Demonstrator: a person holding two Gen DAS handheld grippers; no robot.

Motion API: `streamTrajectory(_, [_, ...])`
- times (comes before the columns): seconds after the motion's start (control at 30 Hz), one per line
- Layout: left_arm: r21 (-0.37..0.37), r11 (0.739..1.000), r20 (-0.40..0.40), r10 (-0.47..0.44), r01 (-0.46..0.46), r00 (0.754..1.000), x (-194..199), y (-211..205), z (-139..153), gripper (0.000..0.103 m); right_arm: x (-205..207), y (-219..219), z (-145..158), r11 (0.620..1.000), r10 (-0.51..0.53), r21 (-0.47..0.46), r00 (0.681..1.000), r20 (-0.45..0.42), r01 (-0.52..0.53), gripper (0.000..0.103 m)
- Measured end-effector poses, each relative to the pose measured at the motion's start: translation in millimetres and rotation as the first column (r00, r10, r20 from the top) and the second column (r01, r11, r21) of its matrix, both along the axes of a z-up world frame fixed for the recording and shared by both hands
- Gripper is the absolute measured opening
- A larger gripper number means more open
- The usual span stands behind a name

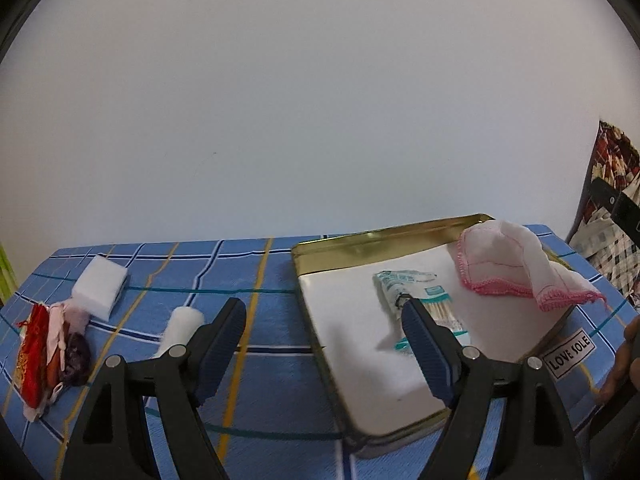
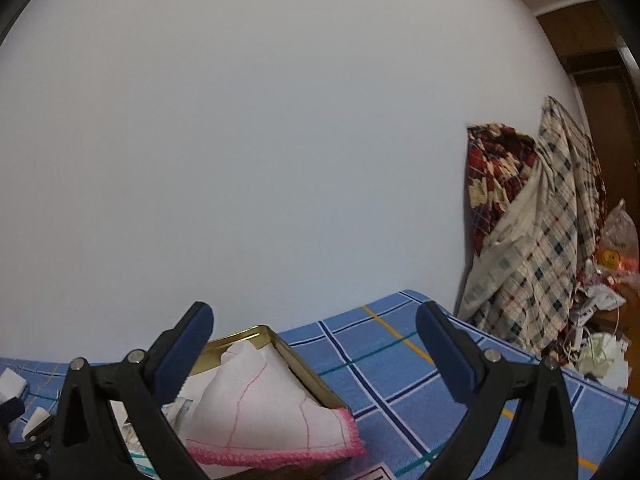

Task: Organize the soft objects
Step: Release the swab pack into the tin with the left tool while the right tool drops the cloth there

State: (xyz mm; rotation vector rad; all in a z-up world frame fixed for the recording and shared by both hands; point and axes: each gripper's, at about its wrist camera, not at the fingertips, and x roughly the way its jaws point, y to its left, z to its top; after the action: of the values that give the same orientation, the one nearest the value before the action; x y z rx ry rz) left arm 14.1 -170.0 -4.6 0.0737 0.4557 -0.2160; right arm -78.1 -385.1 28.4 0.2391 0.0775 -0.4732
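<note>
Lying draped over the far right corner of a gold tin [image 1: 384, 236], a white cloth [image 1: 516, 268] with pink edging spills past the rim. A packet of cotton swabs [image 1: 416, 292] lies inside the tin. The left gripper [image 1: 324, 328] hangs wide open and empty above the tin's left edge. The right gripper [image 2: 316, 336] is also spread wide, holding nothing, above the cloth. A sponge [image 1: 100, 286], cotton roll [image 1: 180, 326] and red pouch [image 1: 32, 360] lie left on the blue checked tablecloth [image 1: 260, 280].

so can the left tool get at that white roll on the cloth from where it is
Probably yes. The left tool stands open and holds nothing, and the white roll lies in the open on the blue checked cloth just beyond its left finger, with nothing between.
</note>
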Motion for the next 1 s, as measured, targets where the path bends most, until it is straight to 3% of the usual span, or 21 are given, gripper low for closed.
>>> streamTrajectory(0.13, [-0.001, 1.0, 0.007, 0.003, -0.003, 1.0, -3.3, 13.8, 0.5, 0.082, -2.1, -0.4, -5.6, 1.0, -0.017, 0.022, 1.0, -0.009, 0.017, 0.103])
streamTrajectory(0.5, [-0.003, 0.999, 0.018, 0.033, -0.033, 0.999, -10.5, 57.0, 0.9, 0.082, -0.2, 46.6, -11.7, 0.998, 0.044, -0.051, 0.997, -0.066, -0.047, 0.103])
streamTrajectory(1.0, [0.025, 0.993, 0.06, 0.113, -0.115, 0.992, -9.5, 115.5, 0.5, 0.082, 4.4, 150.4, -13.4, 0.964, 0.243, -0.091, 0.968, -0.068, -0.248, 0.103])
